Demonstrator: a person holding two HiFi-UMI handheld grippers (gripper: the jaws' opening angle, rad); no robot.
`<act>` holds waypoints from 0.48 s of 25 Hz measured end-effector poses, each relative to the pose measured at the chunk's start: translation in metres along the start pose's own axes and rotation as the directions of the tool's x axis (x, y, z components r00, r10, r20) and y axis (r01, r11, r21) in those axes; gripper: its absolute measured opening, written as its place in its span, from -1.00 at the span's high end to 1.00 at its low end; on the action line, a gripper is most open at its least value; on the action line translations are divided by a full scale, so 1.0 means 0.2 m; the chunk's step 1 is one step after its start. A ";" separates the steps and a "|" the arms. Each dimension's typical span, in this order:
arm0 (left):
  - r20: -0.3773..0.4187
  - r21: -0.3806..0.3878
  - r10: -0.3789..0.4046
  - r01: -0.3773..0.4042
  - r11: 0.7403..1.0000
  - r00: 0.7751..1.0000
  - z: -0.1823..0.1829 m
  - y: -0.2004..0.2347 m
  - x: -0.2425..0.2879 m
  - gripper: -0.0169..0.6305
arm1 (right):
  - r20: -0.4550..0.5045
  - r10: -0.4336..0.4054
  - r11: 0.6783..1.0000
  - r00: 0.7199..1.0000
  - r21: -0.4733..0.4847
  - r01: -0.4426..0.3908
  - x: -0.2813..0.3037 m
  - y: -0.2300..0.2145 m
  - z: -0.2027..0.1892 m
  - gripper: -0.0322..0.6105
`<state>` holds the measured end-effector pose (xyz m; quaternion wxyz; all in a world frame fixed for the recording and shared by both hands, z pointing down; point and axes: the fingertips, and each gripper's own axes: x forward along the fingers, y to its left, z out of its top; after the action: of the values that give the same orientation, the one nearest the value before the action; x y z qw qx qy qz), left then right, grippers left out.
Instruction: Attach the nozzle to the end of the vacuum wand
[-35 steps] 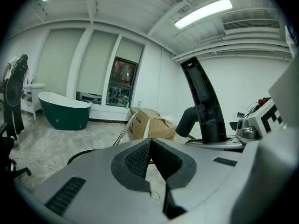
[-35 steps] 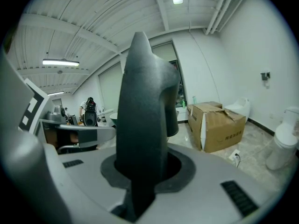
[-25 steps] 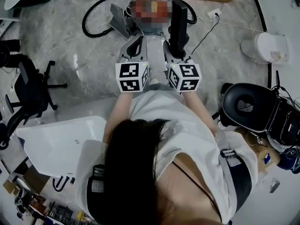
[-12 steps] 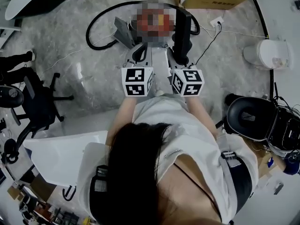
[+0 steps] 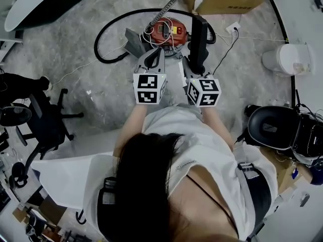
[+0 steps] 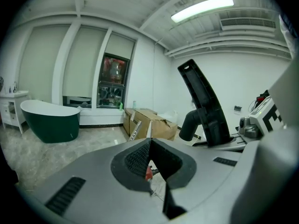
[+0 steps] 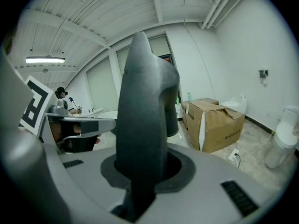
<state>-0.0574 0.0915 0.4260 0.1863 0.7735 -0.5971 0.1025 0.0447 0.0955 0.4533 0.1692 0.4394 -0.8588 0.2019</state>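
The nozzle [image 5: 198,34] is a long black piece held at its near end in the right gripper [image 5: 194,60]. In the head view its long axis runs from the gripper away from the person, and its far end reaches the right edge of the red vacuum body [image 5: 164,30]. In the left gripper view the nozzle [image 6: 204,104] stands nearly upright, its top leaning to the left, with a round socket stub low on its side.

In the right gripper view the jaws are part-way apart and clamped on the nozzle [image 7: 145,101], which fills the gap between them and rises straight up out of the right gripper [image 7: 142,171].

The left gripper [image 5: 156,52] hovers just on the person's side of the red vacuum body. Its jaws are pressed together with nothing between them. In its own view the left gripper [image 6: 150,146] shows only a sliver of the red body below the closed tips.

A silvery tube, apparently the vacuum wand [image 5: 168,5], slants away on the far side of the red vacuum body.
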 end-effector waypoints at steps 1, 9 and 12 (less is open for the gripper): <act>0.003 0.009 -0.006 0.006 1.000 1.000 0.02 0.01 0.01 0.94 | 0.004 -0.003 1.000 1.000 0.003 0.003 0.01 0.00 0.01 0.67; 0.022 0.009 -0.034 0.034 0.999 0.999 0.09 0.07 0.06 0.94 | 0.032 -0.001 1.000 0.999 0.019 0.000 0.09 0.05 0.09 0.67; 0.023 0.006 -0.052 0.051 0.999 0.998 0.10 0.08 0.09 0.94 | 0.038 0.000 1.000 0.999 0.024 -0.001 0.11 0.06 0.10 0.67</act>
<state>-0.0694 0.0642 0.4162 0.1799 0.7902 -0.5789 0.0901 0.0209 0.0767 0.4440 0.1476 0.4450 -0.8595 0.2037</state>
